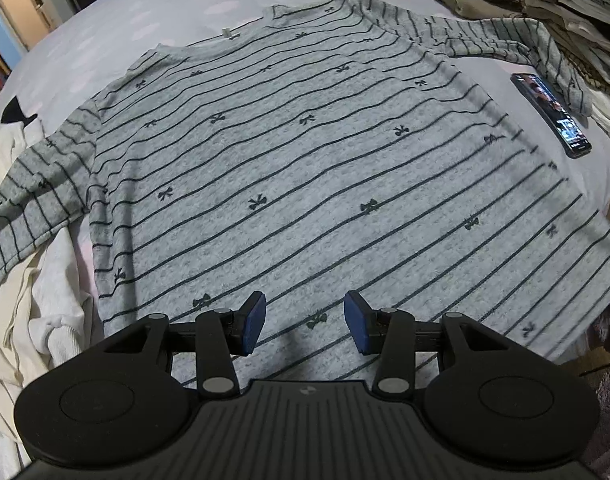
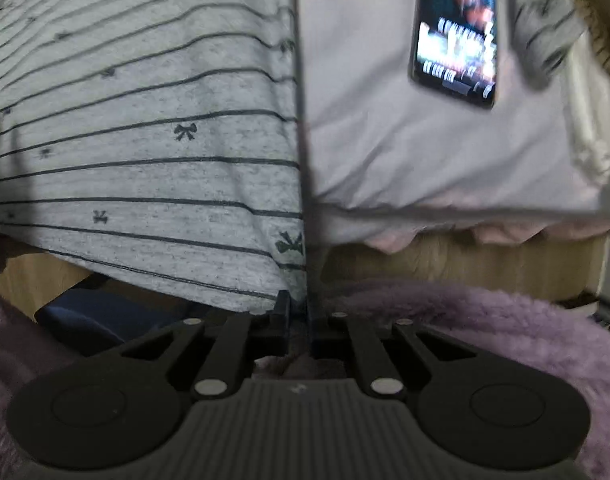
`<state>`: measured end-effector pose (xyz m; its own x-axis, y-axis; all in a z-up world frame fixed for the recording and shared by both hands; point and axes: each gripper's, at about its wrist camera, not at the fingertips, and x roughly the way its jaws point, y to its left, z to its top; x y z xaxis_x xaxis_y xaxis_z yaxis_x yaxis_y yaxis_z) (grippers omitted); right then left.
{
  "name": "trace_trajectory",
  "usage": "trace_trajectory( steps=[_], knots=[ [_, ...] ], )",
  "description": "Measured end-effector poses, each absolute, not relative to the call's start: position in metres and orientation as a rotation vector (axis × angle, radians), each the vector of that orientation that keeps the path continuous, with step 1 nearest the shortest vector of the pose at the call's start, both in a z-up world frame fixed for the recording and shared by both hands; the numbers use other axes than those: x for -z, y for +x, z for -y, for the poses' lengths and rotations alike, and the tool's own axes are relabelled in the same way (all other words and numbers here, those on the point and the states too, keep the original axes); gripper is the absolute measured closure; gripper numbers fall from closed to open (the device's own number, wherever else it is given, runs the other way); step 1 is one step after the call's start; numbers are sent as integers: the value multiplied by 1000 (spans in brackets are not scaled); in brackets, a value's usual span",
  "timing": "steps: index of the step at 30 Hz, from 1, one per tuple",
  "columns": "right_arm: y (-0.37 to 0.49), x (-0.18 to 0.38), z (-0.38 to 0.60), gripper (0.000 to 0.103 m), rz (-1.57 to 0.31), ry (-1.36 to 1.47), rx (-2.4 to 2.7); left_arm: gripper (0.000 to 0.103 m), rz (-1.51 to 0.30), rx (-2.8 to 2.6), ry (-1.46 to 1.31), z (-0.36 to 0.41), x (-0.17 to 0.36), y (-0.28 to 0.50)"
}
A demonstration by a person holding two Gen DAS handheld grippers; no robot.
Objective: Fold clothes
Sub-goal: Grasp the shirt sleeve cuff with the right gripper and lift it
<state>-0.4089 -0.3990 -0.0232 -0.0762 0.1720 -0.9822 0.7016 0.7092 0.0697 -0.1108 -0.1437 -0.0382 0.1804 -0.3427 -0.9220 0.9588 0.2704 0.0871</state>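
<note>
A grey striped top [image 1: 305, 168] printed with small bows is spread flat on the bed [image 1: 105, 20]. The fingers of the left gripper [image 1: 305, 326] are held spread above its hem, nothing between them. The fingers of the right gripper [image 2: 299, 312] are pressed together on the top's lower side corner. A lit phone [image 2: 457, 32] lies ahead of the right fingers; its writing is too blurred to be read. A small neck label [image 1: 228, 33] is seen, unreadable.

Left wrist view looks steeply down over the whole striped shirt [image 1: 305, 160]; right wrist view sits close at its hem corner (blurred) — both share the phone [image 1: 551, 114].
</note>
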Motion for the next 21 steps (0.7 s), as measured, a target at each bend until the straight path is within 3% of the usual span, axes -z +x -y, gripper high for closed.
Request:
trace_trajectory(
  steps=[5,9,17,21],
  knots=[
    [-403,24,414,83,-1581,760,476,62,-974,1056,812,143,39,-104],
    [-391,2,431,81,-1483,777,496,62,-980,1039,806,146,36,-97],
    [-358,-39,504,81,-1113,800,606,62,-1018,984,721,160,33,-65],
    [-333,-36,540,72,-939,829,655,62,-1010,959,642,162,43,-49]
  ],
)
